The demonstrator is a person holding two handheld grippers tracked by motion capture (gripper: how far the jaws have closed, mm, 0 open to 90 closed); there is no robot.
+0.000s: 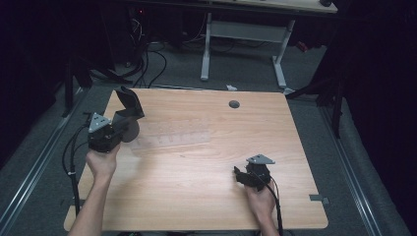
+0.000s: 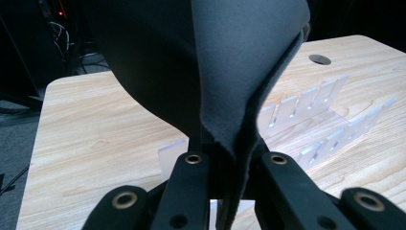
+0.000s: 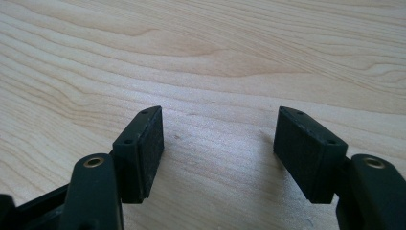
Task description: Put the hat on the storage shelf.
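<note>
My left gripper (image 1: 124, 122) hangs over the table's left side, shut on a dark grey sheet of cloth-like material (image 1: 129, 101). In the left gripper view the sheet (image 2: 230, 72) rises folded from between the closed jaws and hides the tips. A clear plastic rack with upright slots (image 1: 172, 135) lies flat on the wooden table (image 1: 206, 196), just right of that gripper; its slots (image 2: 306, 103) show behind the sheet. My right gripper (image 1: 241, 177) rests low near the front right. Its pads (image 3: 151, 143) stand apart over bare wood, with nothing between them (image 3: 218, 143).
A round cable hole (image 1: 234, 104) sits near the table's far edge. Behind the table stands a white desk frame (image 1: 243, 32), with cables on the floor (image 1: 147, 64) at the back left. A small grey tab (image 1: 318, 198) lies near the front right corner.
</note>
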